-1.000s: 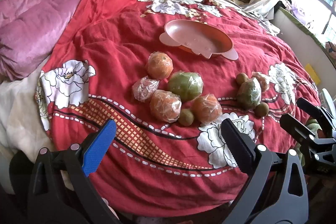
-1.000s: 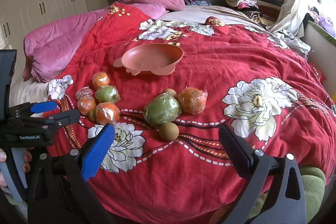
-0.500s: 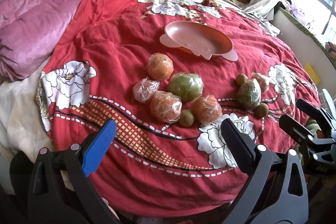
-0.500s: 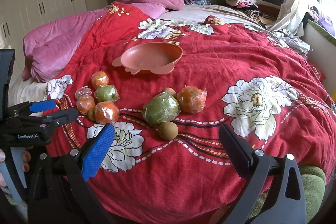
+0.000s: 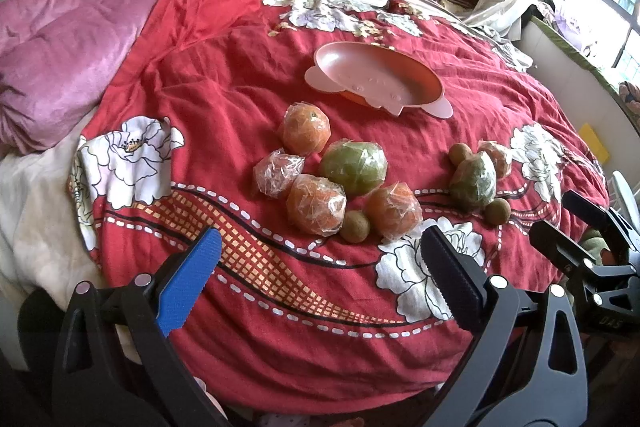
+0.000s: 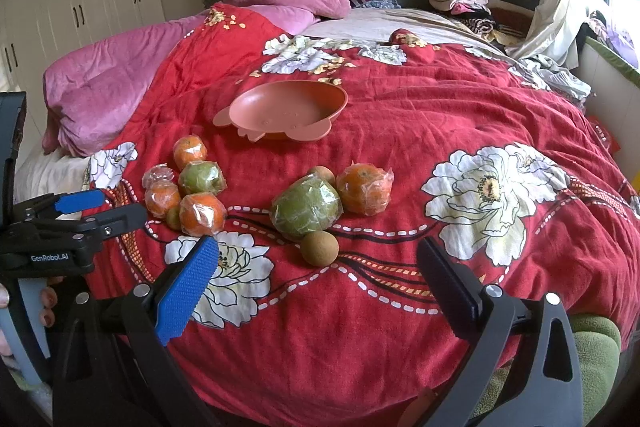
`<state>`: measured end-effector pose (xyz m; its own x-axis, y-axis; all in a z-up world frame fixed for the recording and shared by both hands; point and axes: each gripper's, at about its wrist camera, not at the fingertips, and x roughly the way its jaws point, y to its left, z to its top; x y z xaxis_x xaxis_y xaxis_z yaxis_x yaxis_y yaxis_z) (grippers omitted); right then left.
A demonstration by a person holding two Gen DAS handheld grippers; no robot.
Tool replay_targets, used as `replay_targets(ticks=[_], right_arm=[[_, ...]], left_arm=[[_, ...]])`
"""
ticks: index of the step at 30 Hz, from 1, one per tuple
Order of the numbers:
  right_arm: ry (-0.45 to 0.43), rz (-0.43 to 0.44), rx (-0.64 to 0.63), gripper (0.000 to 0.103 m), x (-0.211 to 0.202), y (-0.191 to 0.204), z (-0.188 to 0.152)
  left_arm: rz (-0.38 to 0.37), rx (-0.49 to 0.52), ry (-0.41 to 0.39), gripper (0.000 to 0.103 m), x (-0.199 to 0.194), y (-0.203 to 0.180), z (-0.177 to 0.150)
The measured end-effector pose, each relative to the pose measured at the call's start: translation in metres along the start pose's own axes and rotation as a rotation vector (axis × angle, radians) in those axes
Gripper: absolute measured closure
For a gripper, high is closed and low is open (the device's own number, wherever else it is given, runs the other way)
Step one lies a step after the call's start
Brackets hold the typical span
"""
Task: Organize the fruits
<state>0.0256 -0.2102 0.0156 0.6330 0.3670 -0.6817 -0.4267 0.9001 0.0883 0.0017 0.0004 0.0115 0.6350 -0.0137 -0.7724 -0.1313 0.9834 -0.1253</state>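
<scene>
Both grippers are wide open and empty; my right gripper (image 6: pixel 316 267) sits nearest the brown round fruit (image 6: pixel 319 247), just ahead between its jaws; left gripper (image 5: pixel 316 259) faces the wrapped cluster; pink bowl (image 6: pixel 256 107) lies beyond

Glossy film-wrapped oranges (image 5: pixel 316 202) (crinkly) on matt cloth quilt (image 5: pixel 224 75).

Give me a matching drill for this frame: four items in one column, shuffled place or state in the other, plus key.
Items
1. pink dish
2. left tongs
3. small brown fruit
4. pink blanket

Place or state
A. open, holding nothing
B. empty, beyond both fruit clusters
C. unwrapped, on the red bedspread in front of the big wrapped green fruit
D. bunched along the bed's left side

Pairs: 1-B, 2-A, 3-C, 4-D
</scene>
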Motion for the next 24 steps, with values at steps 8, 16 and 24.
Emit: replay_targets(ticks=[8, 16, 24], right_arm=[[0.001, 0.000, 0.001, 0.004, 0.001, -0.001, 0.000], [0.003, 0.003, 0.002, 0.004, 0.001, 0.002, 0.002], [0.028, 0.003, 0.017, 0.004, 0.009, -0.011, -0.002]], left_arm=[[-0.006, -0.003, -0.004, 0.009, -0.002, 0.002, 0.000], [-0.017, 0.002, 0.007, 0.009, 0.001, 0.002, -0.003], [-0.058, -0.015, 0.031, 0.009, 0.010, 0.013, -0.006]])
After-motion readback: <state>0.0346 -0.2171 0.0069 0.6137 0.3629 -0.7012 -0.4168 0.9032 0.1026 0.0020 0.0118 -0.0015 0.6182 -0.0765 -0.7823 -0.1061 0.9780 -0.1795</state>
